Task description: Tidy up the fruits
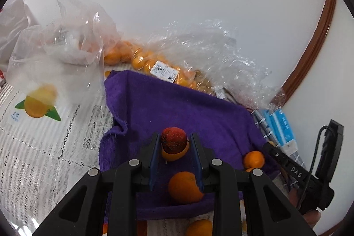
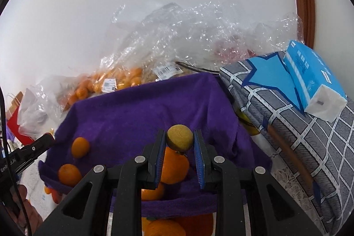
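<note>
Clearly held in pairs: red fruit (image 1: 173,139) clamped between left gripper (image 1: 173,143) fingers, yellow-green fruit (image 2: 179,137) pinched by right gripper (image 2: 179,141), both above purple towel (image 1: 188,107), probably for sorting by kind. Loose oranges (image 2: 80,147) near towel edges; open room mid-towel, bags (image 1: 199,54) crowding behind.

Purple cloth (image 1: 177,107), orange mandarins (image 2: 78,147), possibly russet-yellow fruit (image 2: 179,137).
</note>
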`<act>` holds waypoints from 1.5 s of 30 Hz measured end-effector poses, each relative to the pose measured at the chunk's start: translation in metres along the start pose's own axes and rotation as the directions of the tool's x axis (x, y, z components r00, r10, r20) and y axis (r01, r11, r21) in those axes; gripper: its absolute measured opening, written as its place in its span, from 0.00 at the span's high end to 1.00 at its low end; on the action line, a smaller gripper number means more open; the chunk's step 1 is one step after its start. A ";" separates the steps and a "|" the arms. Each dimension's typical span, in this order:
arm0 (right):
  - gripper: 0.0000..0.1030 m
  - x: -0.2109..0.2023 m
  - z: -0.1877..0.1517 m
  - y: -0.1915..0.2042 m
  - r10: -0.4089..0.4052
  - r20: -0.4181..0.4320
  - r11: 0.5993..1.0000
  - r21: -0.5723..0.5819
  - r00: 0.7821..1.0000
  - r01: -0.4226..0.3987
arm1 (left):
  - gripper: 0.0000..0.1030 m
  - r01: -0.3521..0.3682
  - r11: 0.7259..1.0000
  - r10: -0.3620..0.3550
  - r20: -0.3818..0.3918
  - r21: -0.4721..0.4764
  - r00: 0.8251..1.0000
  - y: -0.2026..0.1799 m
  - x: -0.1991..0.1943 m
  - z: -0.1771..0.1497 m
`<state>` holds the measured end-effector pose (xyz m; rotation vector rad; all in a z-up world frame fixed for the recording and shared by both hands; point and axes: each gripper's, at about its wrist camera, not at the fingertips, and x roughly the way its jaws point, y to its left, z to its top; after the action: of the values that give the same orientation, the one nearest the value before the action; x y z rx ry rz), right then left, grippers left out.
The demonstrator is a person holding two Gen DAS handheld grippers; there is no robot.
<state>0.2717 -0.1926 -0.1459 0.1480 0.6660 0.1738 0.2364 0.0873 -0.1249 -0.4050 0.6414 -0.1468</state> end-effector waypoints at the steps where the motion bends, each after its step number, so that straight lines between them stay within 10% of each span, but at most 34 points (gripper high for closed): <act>1: 0.76 0.002 -0.001 0.001 -0.002 0.002 1.000 -0.008 1.000 0.002 | 0.75 -0.009 1.000 0.009 -0.001 0.006 1.000 0.000 0.001 -0.001; 45: 0.55 -0.001 -0.013 0.020 -0.066 0.073 0.993 -0.098 0.995 0.073 | 0.71 -0.051 0.996 0.052 -0.021 0.077 0.998 -0.012 0.012 -0.010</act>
<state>0.2599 -0.1719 -0.1515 0.0341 0.5907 0.1340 0.2398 0.0700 -0.1342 -0.3136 0.6666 -0.1265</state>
